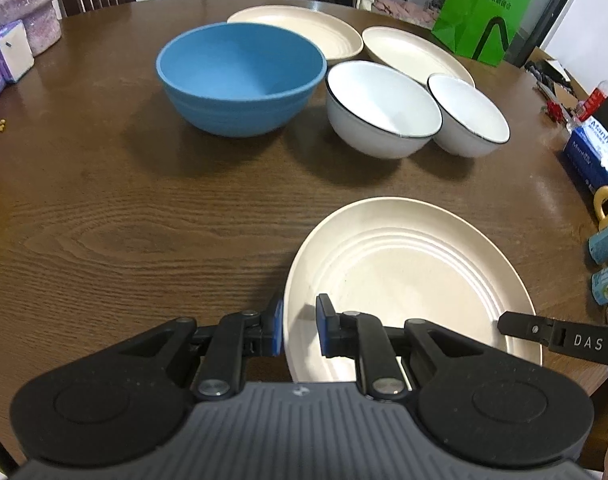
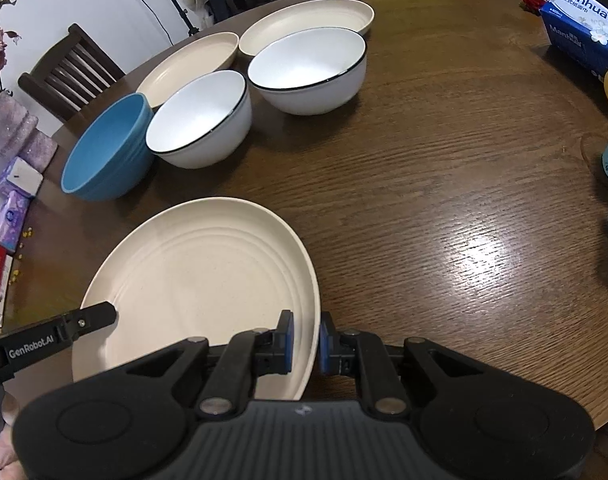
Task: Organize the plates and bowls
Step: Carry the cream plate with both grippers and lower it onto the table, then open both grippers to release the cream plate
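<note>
A cream plate (image 1: 408, 276) lies near the table's front edge; it also shows in the right wrist view (image 2: 199, 276). My left gripper (image 1: 299, 328) straddles the plate's left rim, its pads a little apart from it. My right gripper (image 2: 306, 342) straddles its right rim, pads close on both sides. Behind stand a blue bowl (image 1: 239, 76), a large white bowl (image 1: 380, 108) and a smaller white bowl (image 1: 470, 114). Two more cream plates (image 1: 304, 28) (image 1: 412, 54) lie at the back.
A blue tissue pack (image 1: 596, 152) and small blue cartons (image 1: 606, 240) lie at the table's right edge. Purple tissue packs (image 1: 7, 52) are at the left. A green bag (image 1: 488, 8) and a chair (image 2: 71, 72) stand behind the round wooden table (image 1: 143, 208).
</note>
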